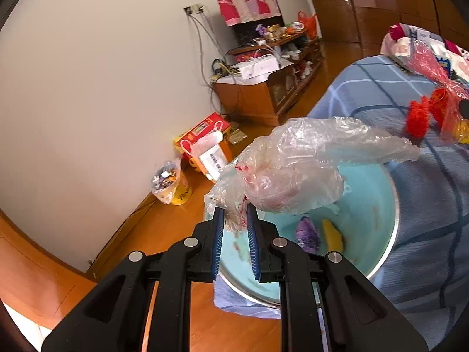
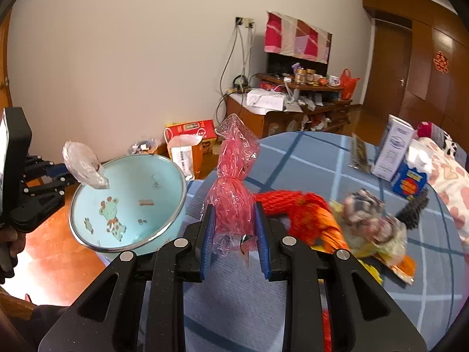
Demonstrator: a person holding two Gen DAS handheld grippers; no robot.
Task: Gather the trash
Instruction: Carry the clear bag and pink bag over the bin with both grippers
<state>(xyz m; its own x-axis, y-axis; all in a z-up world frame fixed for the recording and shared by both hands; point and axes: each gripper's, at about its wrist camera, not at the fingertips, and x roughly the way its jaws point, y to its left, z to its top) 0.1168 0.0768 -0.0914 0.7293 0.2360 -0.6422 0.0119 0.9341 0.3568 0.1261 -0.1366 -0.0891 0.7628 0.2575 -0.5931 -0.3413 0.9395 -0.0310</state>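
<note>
My left gripper [image 1: 235, 212] is shut on a crumpled clear plastic bag [image 1: 296, 161] and holds it over the light blue enamel basin [image 1: 378, 205]. The basin holds a purple wrapper [image 1: 306, 233] and a yellow scrap [image 1: 332, 236]. In the right wrist view the left gripper [image 2: 67, 173] holds that clear plastic bag [image 2: 83, 165] above the basin's rim [image 2: 181, 187]. My right gripper [image 2: 234, 223] is shut on a red cellophane wrapper [image 2: 234, 187], lifted above the blue checked bedspread [image 2: 307, 158]. More trash lies to its right: red netting [image 2: 296, 205], orange wrappers and a crumpled grey wad [image 2: 372, 220].
A white carton [image 2: 394, 149] and a blue packet [image 2: 409, 183] stand on the bed at the right. On the wooden floor by the wall are a red box [image 2: 190, 130], a white bag [image 2: 183, 155] and a bag of rubbish [image 1: 165, 180]. A cluttered wooden cabinet [image 2: 293, 111] stands behind.
</note>
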